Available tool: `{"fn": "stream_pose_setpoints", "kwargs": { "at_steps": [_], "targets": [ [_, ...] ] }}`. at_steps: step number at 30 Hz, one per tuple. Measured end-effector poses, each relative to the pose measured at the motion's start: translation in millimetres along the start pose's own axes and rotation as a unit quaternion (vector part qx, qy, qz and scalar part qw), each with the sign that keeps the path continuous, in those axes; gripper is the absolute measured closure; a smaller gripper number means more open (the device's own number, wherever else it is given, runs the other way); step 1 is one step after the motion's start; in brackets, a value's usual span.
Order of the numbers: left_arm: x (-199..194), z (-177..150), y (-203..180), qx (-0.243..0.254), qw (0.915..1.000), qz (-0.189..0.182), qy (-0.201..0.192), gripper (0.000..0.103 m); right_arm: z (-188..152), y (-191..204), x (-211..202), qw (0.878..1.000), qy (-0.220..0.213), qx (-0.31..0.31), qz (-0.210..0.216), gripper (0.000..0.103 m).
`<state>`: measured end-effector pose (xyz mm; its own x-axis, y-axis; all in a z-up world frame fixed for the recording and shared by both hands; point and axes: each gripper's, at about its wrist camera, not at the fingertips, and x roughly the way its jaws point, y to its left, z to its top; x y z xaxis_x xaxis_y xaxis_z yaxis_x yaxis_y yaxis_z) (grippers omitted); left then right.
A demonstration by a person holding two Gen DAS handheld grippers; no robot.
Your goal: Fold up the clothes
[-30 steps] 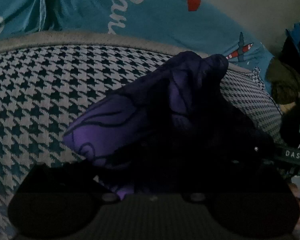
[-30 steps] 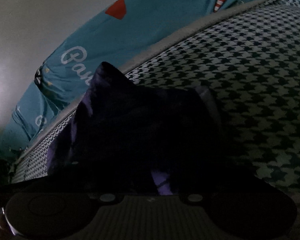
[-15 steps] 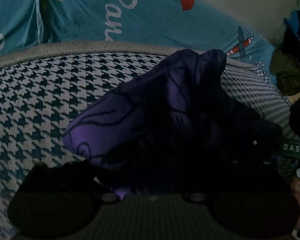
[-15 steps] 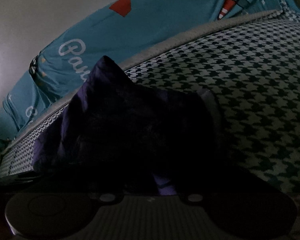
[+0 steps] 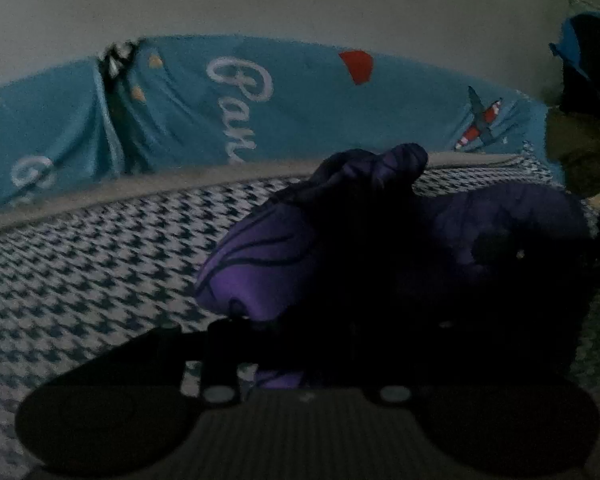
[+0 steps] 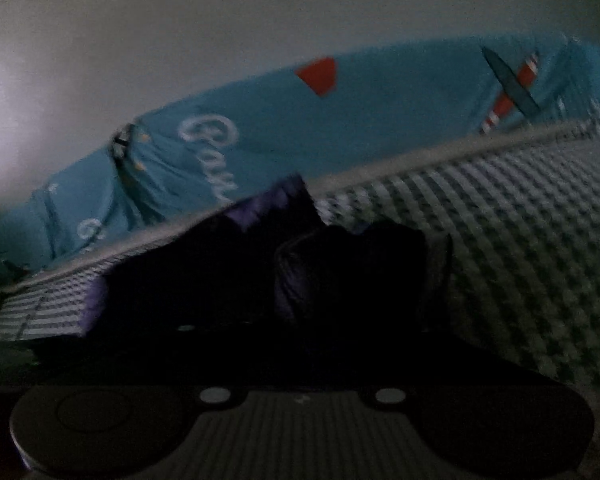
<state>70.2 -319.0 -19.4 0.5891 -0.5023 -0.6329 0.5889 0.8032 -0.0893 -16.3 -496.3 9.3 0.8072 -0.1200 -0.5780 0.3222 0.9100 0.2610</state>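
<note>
A purple garment (image 5: 260, 272) with dark line print lies bunched on the houndstooth bed cover (image 5: 80, 280). In the left wrist view my left gripper (image 5: 304, 332) is shut on the near edge of this garment, and its fingers are mostly lost in dark folds. In the right wrist view the same garment (image 6: 268, 208) heaps up in front of my right gripper (image 6: 300, 332). Its jaws are closing with cloth between them, and its fingers are hidden by the dark fabric. The garment stretches between both grippers, raised off the cover.
A turquoise sheet (image 5: 300, 120) with white script, a red shape and a plane print hangs behind the bed's grey piping, also in the right wrist view (image 6: 380, 120). A pale wall rises above it. Dark and olive clothes (image 5: 580, 152) pile at the far right.
Both views have tipped upward and the wall now fills the top. My left finger has swung inward onto the cloth. The garment has bunched and risen with both grippers.
</note>
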Motion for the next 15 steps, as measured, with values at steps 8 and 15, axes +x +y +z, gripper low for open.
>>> {"fn": "stream_pose_setpoints", "kwargs": {
  "at_steps": [8, 15],
  "targets": [
    [-47, 5, 29, -0.007, 0.9983, 0.053, -0.024, 0.072, 4, 38, -16, 0.998, -0.025, -0.025, 0.054, 0.083],
    [-86, -14, 74, -0.023, 0.9941, 0.105, -0.014, 0.072, -6, 89, -14, 0.992, -0.014, -0.056, 0.112, 0.083]
  ]
}}
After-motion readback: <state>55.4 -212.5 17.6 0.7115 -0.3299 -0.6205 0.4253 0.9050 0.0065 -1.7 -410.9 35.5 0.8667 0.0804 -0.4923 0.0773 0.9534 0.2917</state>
